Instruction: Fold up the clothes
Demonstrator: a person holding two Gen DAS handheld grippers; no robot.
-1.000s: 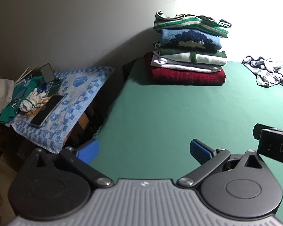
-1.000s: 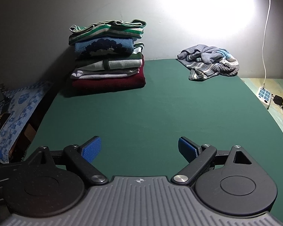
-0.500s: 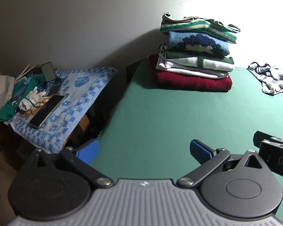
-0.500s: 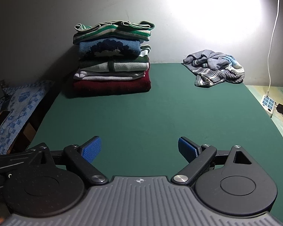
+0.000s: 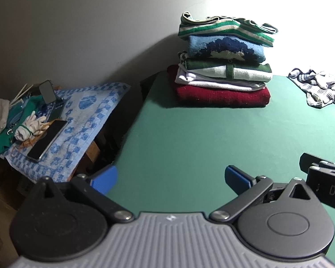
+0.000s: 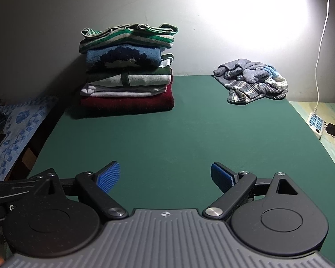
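Observation:
A stack of folded clothes point(image 5: 223, 67) point(image 6: 127, 71) stands at the far left of the green table point(image 5: 201, 138) point(image 6: 167, 138), red at the bottom and green-striped on top. A crumpled grey-blue striped garment point(image 6: 252, 82) point(image 5: 319, 89) lies unfolded at the far right by the wall. My left gripper point(image 5: 170, 177) hovers open over the table's near left edge, holding nothing. Over the near middle of the table my right gripper point(image 6: 165, 176) is open and empty too. Both are well short of the clothes.
Left of the table a low stand carries a blue checked towel point(image 5: 82, 120), a phone point(image 5: 47, 140), white gloves point(image 5: 29, 127) and green cloth. A power strip point(image 6: 316, 121) and white cable point(image 6: 321, 44) lie right of the table. The wall runs behind.
Both views have shifted slightly: the stack and crumpled garment sit lower and further left in the left wrist view than half a second ago. Both grippers stay open and empty.

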